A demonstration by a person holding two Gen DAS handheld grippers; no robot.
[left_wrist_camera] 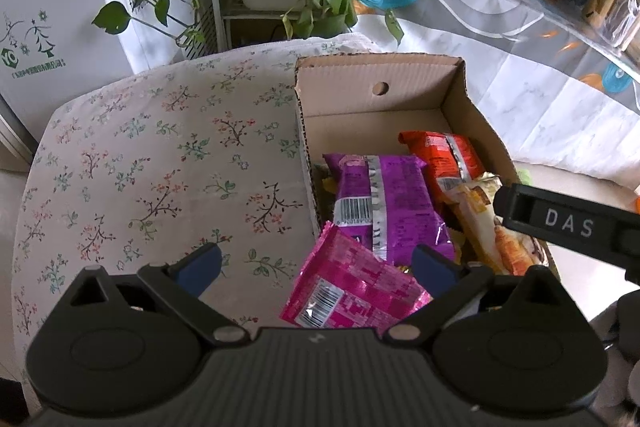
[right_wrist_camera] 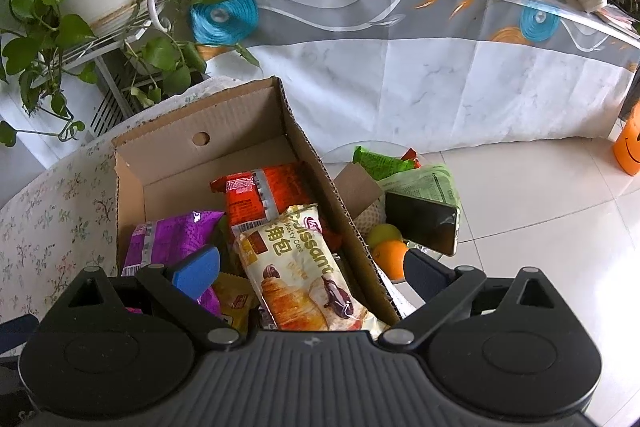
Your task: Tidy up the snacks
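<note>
Floral-cloth table (left_wrist_camera: 140, 155) carries cardboard box (left_wrist_camera: 460, 115) of snacks. Left gripper (left_wrist_camera: 316, 263) spread wide above pink packet (left_wrist_camera: 352, 291) on box edge, lower end hidden. Right gripper (right_wrist_camera: 312, 267) released over croissant pack (right_wrist_camera: 304, 267); yellow packet (right_wrist_camera: 236, 297) mostly covered.

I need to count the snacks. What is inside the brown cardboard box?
Inside the brown cardboard box: a purple packet, a red packet, a cream croissant packet and a yellow packet. Anything beneath them is covered.
</note>
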